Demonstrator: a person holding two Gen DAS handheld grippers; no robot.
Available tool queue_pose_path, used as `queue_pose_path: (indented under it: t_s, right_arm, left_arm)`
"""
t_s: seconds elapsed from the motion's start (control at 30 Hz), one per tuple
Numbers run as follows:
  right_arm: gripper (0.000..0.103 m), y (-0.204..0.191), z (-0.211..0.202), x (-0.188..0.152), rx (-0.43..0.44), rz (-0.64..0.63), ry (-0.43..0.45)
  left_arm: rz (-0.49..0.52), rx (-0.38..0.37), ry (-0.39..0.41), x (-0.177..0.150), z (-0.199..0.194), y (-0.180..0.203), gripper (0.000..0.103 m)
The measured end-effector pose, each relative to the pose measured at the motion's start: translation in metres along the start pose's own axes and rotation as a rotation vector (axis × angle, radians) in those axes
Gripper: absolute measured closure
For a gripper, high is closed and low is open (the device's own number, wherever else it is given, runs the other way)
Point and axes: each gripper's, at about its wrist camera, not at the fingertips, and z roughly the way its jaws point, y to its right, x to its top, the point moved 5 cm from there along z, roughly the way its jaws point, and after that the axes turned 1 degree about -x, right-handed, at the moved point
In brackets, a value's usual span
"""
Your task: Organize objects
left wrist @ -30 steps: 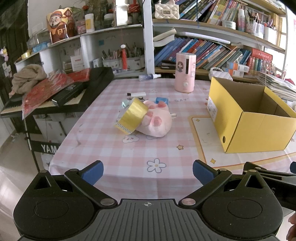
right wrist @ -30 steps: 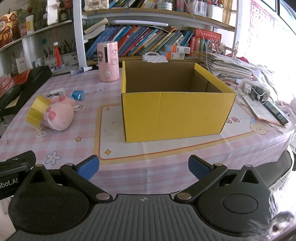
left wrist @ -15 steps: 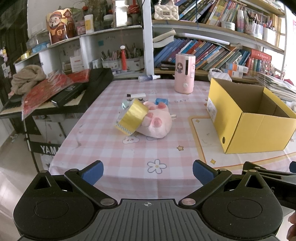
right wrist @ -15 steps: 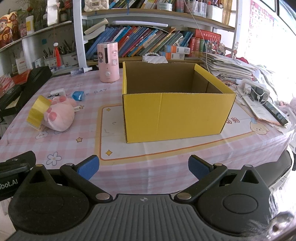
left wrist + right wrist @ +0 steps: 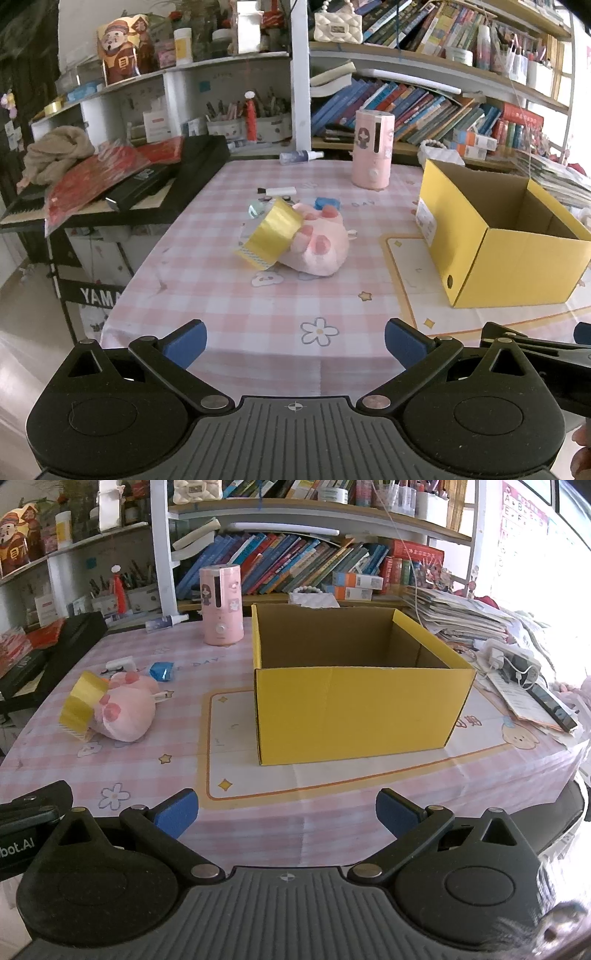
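Both grippers are held wide apart and empty at the near table edge: the left gripper point(image 5: 295, 338) and the right gripper point(image 5: 286, 810). A gold tape roll point(image 5: 271, 232) is leaned against a pink plush toy point(image 5: 321, 243) mid-table, left of the open yellow box point(image 5: 354, 705). A pink cylinder point(image 5: 221, 605) is seen farther back.

On the counter point(image 5: 229, 295), the roll of tape point(image 5: 271, 234) leans against the left side of the plush toy point(image 5: 319, 245), with the open box point(image 5: 354, 701) well apart to their right. Behind the toy lie a small wrapped packet point(image 5: 161, 671) and a charger point(image 5: 277, 191); farther back stands the humidifier point(image 5: 371, 149), before the bookshelf point(image 5: 424, 107). A keyboard point(image 5: 122, 184) sits left of the counter.
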Motion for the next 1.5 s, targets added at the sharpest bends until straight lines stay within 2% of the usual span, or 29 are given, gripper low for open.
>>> queue_pose_path:
  t_s: [0.47,0.7,0.87,1.0,1.13,1.33,1.5]
  right_arm:
    - [0.0,-0.03,-0.006,0.005,0.052,-0.055,0.005]
    - [0.0,-0.049,0.0,0.005,0.095,-0.096,-0.008]
    - [0.003,-0.067,0.007,0.009,0.159,-0.131,-0.012]
    - [0.015,-0.084,0.013,0.016,0.248,-0.16,0.005]
    - [0.026,-0.101,0.022,0.027,0.333,-0.181,0.014]
    - [0.029,-0.118,0.05,0.047,0.403,-0.192,-0.005]
    - [0.03,-0.129,0.088,0.068,0.43,-0.192,-0.033]
  left_arm:
    - [-0.093,0.012,-0.01,-0.004,0.0,-0.03,0.0]
    - [-0.131,0.067,-0.018,-0.006,0.003,-0.047,0.0]
    - [-0.164,0.113,-0.007,-0.005,0.005,-0.062,0.0]
    - [-0.18,0.143,0.022,0.002,0.009,-0.073,0.0]
    - [-0.196,0.143,0.045,0.012,0.014,-0.081,0.0]
    - [-0.258,0.108,0.054,0.021,0.031,-0.093,0.0]
    - [-0.299,0.122,0.052,0.03,0.046,-0.099,0.0]
